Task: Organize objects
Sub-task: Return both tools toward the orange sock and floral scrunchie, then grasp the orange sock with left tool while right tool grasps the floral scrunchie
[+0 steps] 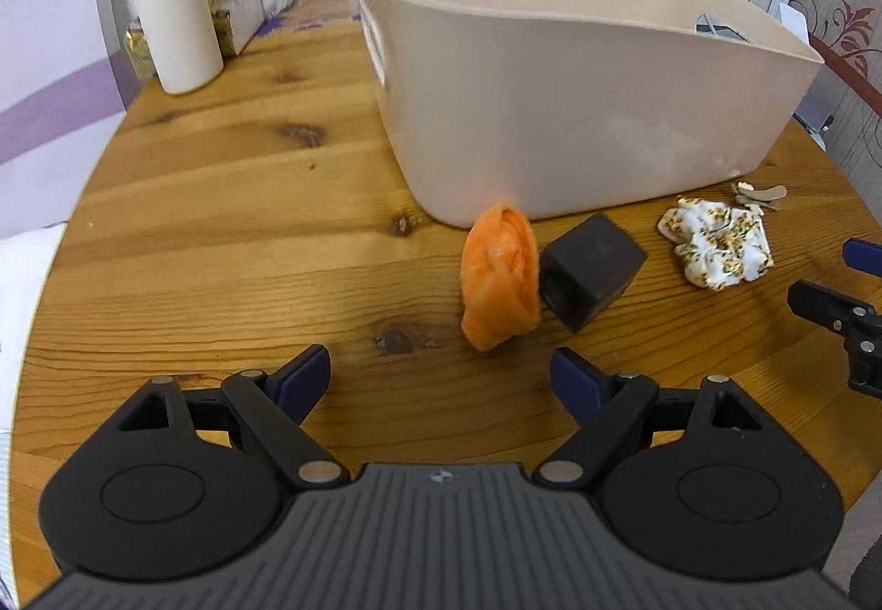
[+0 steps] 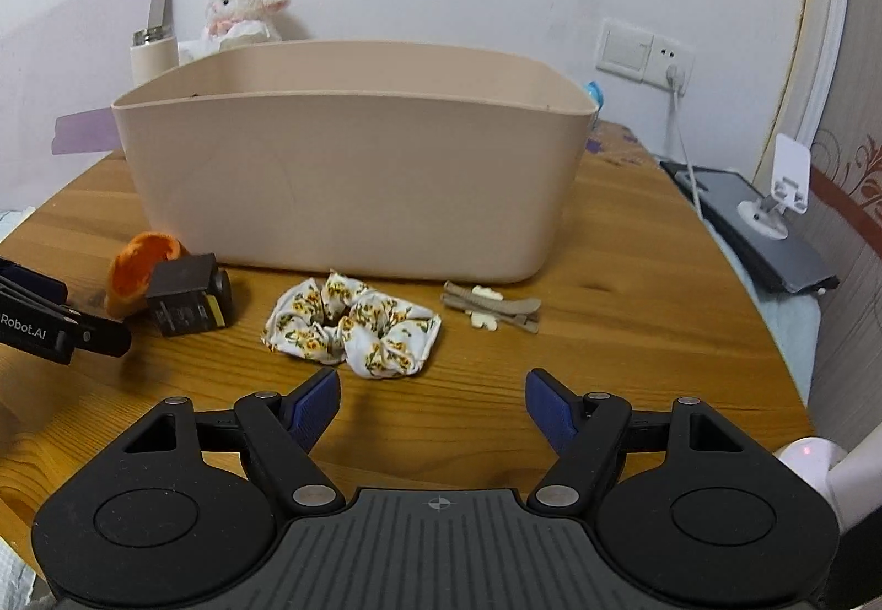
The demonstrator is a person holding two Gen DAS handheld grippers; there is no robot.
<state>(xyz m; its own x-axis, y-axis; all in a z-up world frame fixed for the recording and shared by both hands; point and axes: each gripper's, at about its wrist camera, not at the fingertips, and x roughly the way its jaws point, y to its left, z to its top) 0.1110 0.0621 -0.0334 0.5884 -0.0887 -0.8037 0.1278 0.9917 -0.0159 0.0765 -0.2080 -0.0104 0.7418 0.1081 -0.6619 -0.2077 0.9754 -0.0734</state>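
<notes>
Items: scrunchie (image 2: 353, 329), clips (image 2: 490, 308), orange cloth (image 1: 499, 276), dark box (image 1: 590, 271), all on worktop (image 1: 220, 235) before bin (image 2: 353, 169). Left tongs (image 1: 441, 378), right tongs (image 2: 433, 403): wide, empty. Step: approach. Next, likely: close on one item.

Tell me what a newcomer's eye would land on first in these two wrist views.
The big beige bin dominates the middle of the wooden table. In a row in front of it lie an orange cloth bundle, a dark box, a floral scrunchie and beige hair clips. Both hand-held grippers are open and empty: the left hand-held gripper nearest the orange bundle, the right hand-held gripper just short of the scrunchie.
</notes>
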